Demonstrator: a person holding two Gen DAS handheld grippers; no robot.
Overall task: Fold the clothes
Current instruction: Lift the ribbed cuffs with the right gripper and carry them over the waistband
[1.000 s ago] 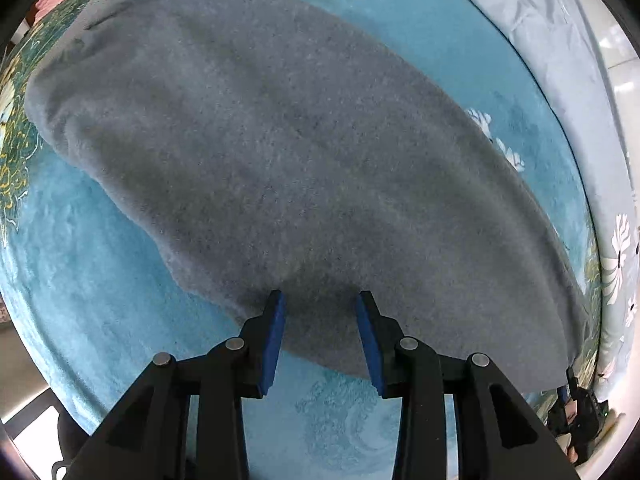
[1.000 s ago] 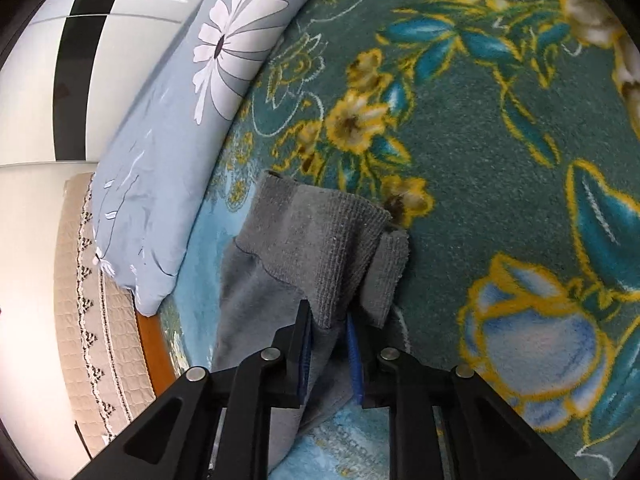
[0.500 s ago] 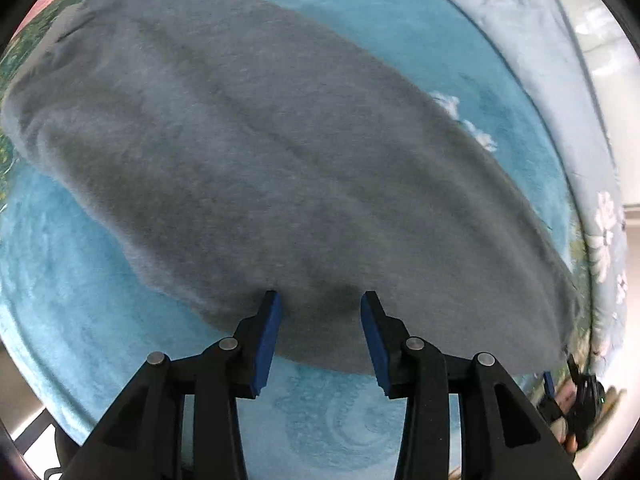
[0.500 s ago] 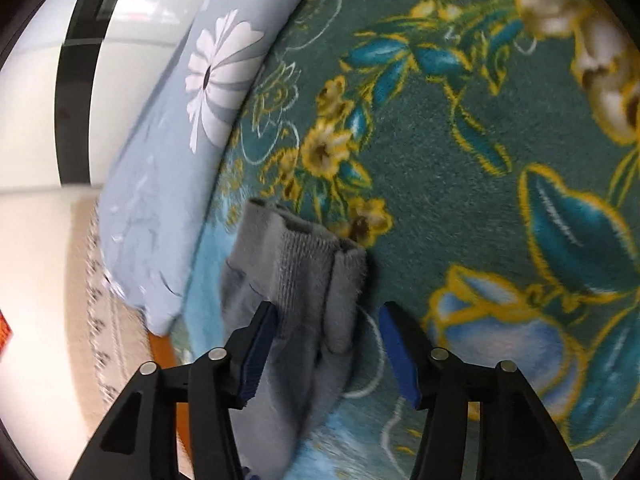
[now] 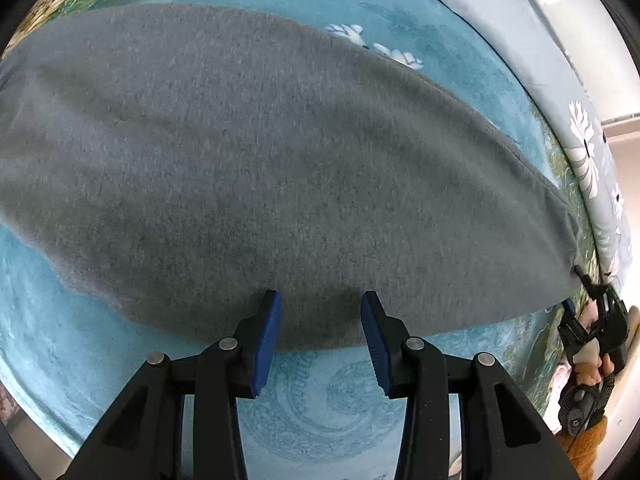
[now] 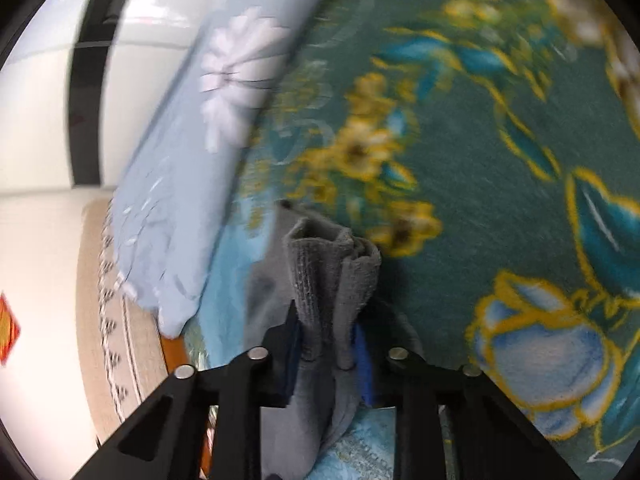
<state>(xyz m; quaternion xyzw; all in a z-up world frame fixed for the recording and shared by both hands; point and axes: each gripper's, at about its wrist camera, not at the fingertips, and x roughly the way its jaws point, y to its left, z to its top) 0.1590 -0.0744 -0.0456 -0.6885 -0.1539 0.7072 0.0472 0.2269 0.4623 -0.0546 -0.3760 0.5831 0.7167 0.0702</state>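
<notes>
A grey knit garment [image 5: 256, 160] lies spread flat on a teal flowered blanket [image 5: 320, 400] in the left wrist view. My left gripper [image 5: 320, 312] is open, its blue-padded fingers over the garment's near edge, holding nothing. In the right wrist view my right gripper [image 6: 326, 332] is shut on a bunched ribbed end of the grey garment [image 6: 332, 276], which stands up between the fingers. The right gripper also shows at the far right of the left wrist view [image 5: 576, 304], at the garment's corner.
A pale blue flowered pillow or quilt [image 6: 208, 152] lies along the blanket's edge, also seen in the left wrist view [image 5: 560, 80]. Beyond it are a beige patterned mattress edge [image 6: 104, 312] and a white wall. The blanket's dark green flowered part [image 6: 480, 160] lies ahead of the right gripper.
My right gripper opened half a second ago and has now shut again on the bunched garment end. The left gripper stayed open and shifted slightly along the garment's near edge.
</notes>
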